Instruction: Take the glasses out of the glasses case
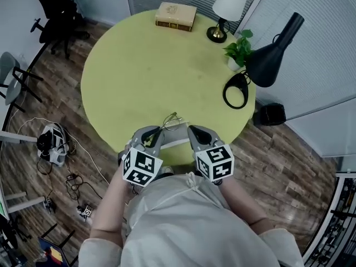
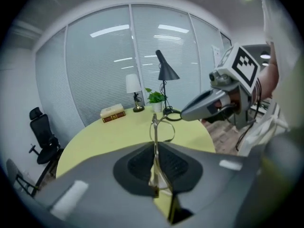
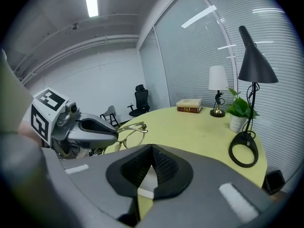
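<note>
Thin gold-rimmed glasses [image 1: 171, 121] hang in the air over the near edge of the round yellow table [image 1: 139, 65]. My left gripper [image 1: 157, 133] is shut on one temple arm, and the lenses stick out past its tips [image 2: 161, 127]. In the right gripper view the glasses [image 3: 127, 131] show just beyond the left gripper [image 3: 114, 134]. My right gripper [image 1: 193, 130] hovers beside them on the right, its jaws together. A flat grey-white glasses case [image 1: 177, 143] lies on the table edge between and below the grippers, and a sliver of it [image 3: 145, 179] shows through the right jaws' gap.
At the table's far side lie a book [image 1: 176, 15], a white-shaded lamp [image 1: 225, 13], a potted plant [image 1: 239, 49] and a black desk lamp [image 1: 267, 54] with a ring base. An office chair [image 1: 55, 10] and cables stand on the wooden floor to the left.
</note>
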Demonstrator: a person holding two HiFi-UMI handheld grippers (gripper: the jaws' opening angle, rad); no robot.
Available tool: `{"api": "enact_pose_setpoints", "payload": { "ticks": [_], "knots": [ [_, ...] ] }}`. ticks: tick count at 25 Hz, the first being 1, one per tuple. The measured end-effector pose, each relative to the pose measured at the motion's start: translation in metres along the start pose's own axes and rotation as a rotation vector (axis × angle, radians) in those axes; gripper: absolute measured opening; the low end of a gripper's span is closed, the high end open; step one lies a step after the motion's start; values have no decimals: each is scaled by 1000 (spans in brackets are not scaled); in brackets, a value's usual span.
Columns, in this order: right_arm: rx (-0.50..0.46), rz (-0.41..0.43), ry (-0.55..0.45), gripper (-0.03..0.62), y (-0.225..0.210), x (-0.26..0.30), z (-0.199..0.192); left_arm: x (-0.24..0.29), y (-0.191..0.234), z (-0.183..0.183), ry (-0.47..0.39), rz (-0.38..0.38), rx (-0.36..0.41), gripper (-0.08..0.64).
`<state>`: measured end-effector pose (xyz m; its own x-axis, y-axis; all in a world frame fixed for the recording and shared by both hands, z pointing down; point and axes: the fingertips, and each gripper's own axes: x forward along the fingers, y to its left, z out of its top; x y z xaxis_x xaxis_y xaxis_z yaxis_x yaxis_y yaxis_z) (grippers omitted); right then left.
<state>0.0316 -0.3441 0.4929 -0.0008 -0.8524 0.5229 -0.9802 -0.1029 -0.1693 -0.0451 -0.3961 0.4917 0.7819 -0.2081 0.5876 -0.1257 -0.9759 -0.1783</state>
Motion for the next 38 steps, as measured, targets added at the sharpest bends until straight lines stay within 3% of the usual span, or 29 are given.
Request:
{"api": "enact_pose_setpoints", "payload": {
  "ticks": [7, 14, 18, 23, 38],
  "knots": [
    [-28, 40, -67, 0, 19, -1, 29, -42, 36, 25, -196, 173, -234, 21],
    [-43, 82, -193, 0, 36, -13, 65, -78, 56, 50, -328, 371, -353, 23],
    [-58, 117, -235, 0, 49, -20, 76, -92, 59, 51, -368, 441, -418, 23],
    [-71, 106, -253, 0, 53, -23, 80, -100, 64, 45, -398, 472, -489, 23],
    [-117, 74, -251, -2, 66, -23, 76, -105, 66, 37, -404, 461, -504, 23]
  ]
}}
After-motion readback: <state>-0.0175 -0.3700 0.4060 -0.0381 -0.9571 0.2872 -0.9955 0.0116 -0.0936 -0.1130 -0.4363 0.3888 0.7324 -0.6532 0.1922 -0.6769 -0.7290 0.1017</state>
